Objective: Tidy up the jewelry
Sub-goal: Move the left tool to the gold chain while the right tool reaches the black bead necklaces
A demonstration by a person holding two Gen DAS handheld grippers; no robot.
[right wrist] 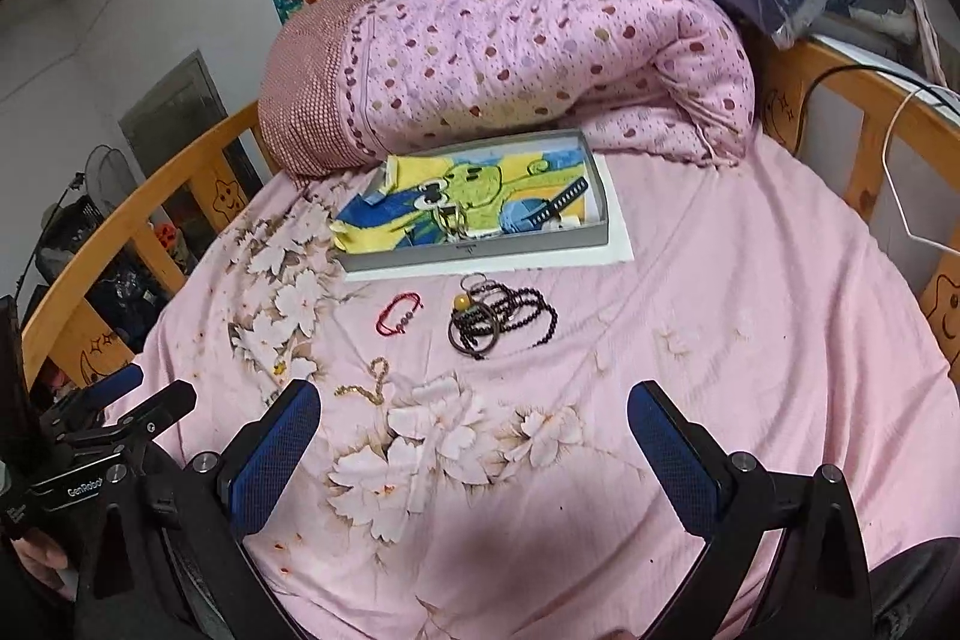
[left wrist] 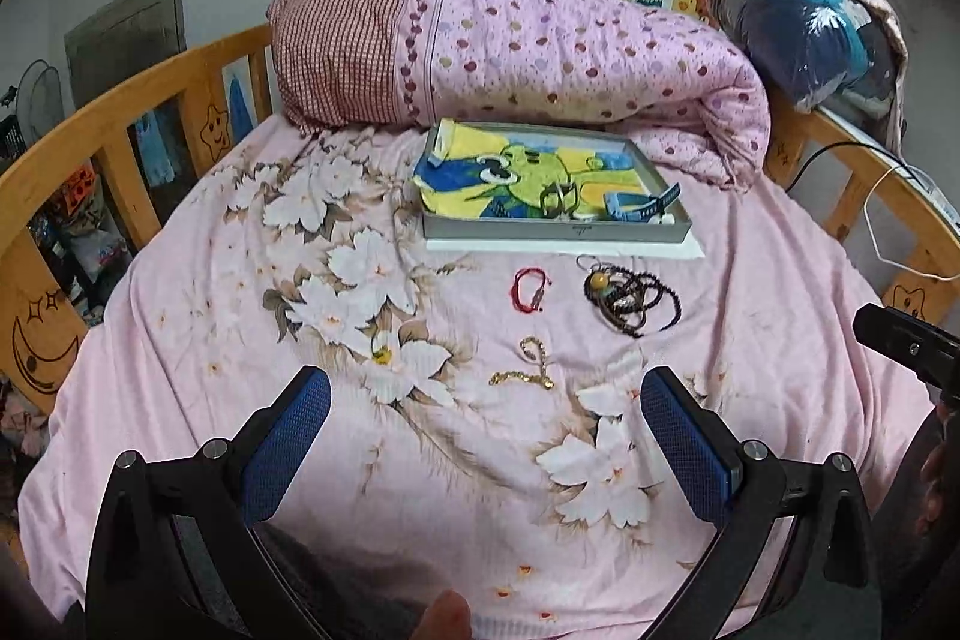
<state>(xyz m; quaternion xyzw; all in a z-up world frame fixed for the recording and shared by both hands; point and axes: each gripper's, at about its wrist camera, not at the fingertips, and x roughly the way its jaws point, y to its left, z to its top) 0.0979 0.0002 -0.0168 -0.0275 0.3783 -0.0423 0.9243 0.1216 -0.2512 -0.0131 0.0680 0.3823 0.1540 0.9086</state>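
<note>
A: Where does the jewelry sit relative to the grey tray (left wrist: 555, 235)?

B: Three pieces lie on the pink floral sheet (left wrist: 240, 400) in front of the tray's near wall. The red cord bracelet (left wrist: 530, 289) is just off that wall. Beside it is a tangle of dark beaded bracelets (left wrist: 630, 295), with an amber bead and a metal ring caught up in it. How many strands there are I cannot tell. The gold chain (left wrist: 528, 370) is farther from the tray, and is thin enough to get lost against the flower print.

A: And inside the tray?

B: A cartoon-print cloth (right wrist: 480, 196) lines it. On the cloth rest a blue watch (right wrist: 540, 211) and a small metallic piece (right wrist: 453, 220), too small to identify.

A: The tongs?

B: The left tongs (left wrist: 486, 436) are spread wide with nothing between the blue pads, held low over the sheet with the gold chain between them and the tray. The right tongs (right wrist: 474, 451) are also released and empty. The right gripper's body is cut off at the edge of the left view.

A: Behind the tray?

B: A rolled pink dotted quilt (left wrist: 570, 46), touching the tray's far side.
</note>
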